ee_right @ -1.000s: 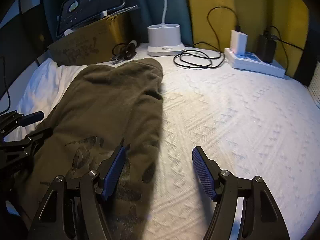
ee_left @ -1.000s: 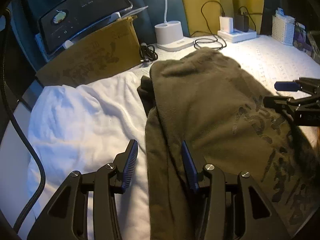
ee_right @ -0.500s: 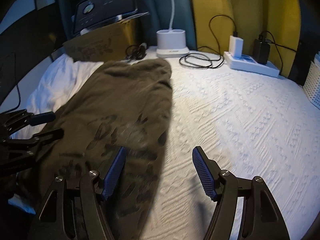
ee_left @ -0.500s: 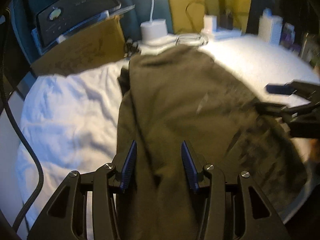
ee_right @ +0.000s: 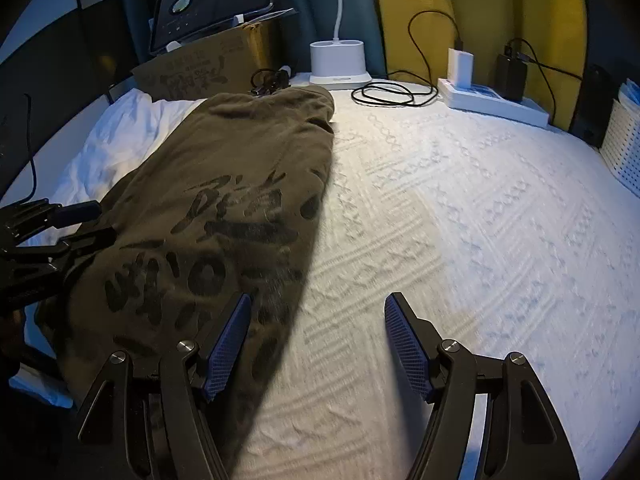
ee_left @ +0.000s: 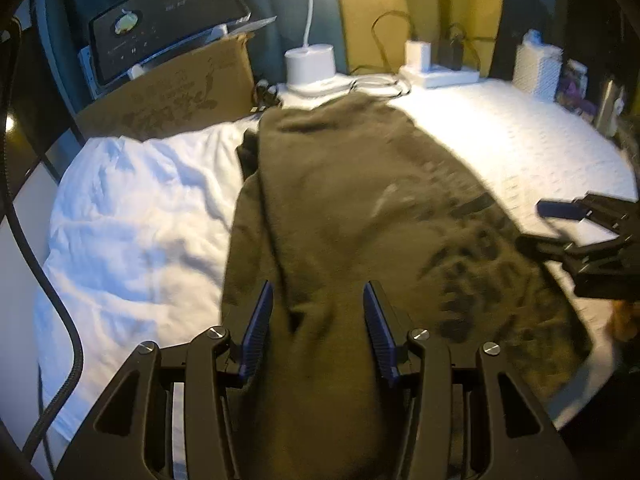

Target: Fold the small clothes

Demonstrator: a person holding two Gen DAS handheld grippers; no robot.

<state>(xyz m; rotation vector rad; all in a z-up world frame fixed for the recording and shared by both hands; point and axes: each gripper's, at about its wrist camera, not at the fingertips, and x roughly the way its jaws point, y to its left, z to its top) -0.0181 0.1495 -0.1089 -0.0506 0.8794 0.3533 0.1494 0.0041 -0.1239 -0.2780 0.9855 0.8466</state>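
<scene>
An olive-green garment with a dark print lies lengthwise on the white textured cover. My left gripper hangs over the garment's near left part. Its jaws stand half apart, the cloth shows through the gap between them, and the pads do not squeeze it. In the right wrist view the garment fills the left half, and the left gripper reaches in at its left edge. My right gripper is open wide: one finger is above the garment's right edge, the other above bare cover. The right gripper also shows in the left wrist view.
A crumpled white cloth lies left of the garment. Along the back stand a cardboard box with a black device, a white lamp base, coiled cables and a power strip. A white basket stands far right.
Both grippers have drawn back toward the near end of the garment. The left one has shifted from the garment's left edge to above the cloth. Neither jaw gap has visibly changed.
</scene>
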